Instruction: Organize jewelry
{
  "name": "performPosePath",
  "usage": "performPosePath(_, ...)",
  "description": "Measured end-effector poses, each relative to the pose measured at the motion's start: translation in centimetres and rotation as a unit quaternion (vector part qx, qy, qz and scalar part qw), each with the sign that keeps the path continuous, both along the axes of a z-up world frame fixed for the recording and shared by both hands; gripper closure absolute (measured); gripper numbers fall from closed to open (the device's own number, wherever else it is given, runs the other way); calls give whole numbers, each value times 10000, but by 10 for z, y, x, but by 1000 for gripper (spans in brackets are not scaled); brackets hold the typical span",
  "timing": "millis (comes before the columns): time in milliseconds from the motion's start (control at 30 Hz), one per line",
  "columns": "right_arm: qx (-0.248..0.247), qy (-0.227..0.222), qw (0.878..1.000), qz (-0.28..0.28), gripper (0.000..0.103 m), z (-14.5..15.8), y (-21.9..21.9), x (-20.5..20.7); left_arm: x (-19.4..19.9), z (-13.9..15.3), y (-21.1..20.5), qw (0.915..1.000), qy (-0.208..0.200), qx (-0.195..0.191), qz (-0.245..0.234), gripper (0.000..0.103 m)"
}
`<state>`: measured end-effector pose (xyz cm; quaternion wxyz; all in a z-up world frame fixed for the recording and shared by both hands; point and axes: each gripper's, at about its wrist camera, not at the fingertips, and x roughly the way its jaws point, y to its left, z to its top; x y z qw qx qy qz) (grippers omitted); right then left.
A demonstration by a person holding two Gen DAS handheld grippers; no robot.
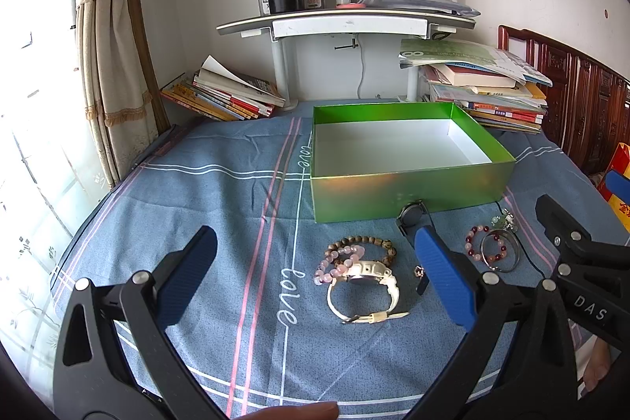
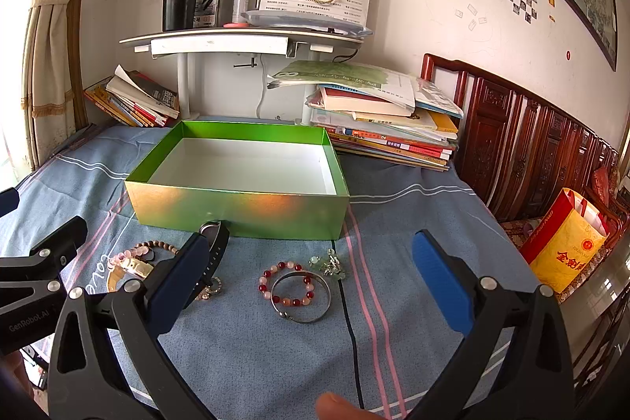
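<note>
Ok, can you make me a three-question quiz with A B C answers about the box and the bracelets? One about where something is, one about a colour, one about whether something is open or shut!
1. Where does the white watch lie?
A. in the box
B. on the blue cloth, before the box
C. on the shelf

2. What colour is the box outside?
A. green
B. red
C. black

3. How is the left gripper?
A. shut on a bracelet
B. open, holding nothing
C. shut on the box

Answers:
1 B, it rests on the cloth.
2 A, its walls are green.
3 B, its fingers stand wide apart.
</note>
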<state>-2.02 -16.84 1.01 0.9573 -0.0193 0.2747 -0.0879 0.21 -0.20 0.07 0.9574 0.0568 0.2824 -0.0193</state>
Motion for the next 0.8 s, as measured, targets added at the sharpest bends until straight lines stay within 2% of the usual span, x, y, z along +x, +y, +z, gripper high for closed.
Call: performPosePath(800,-4,12,10000,-5,2,-1,0,1,0,0,5,10000,31,-14,-8,4)
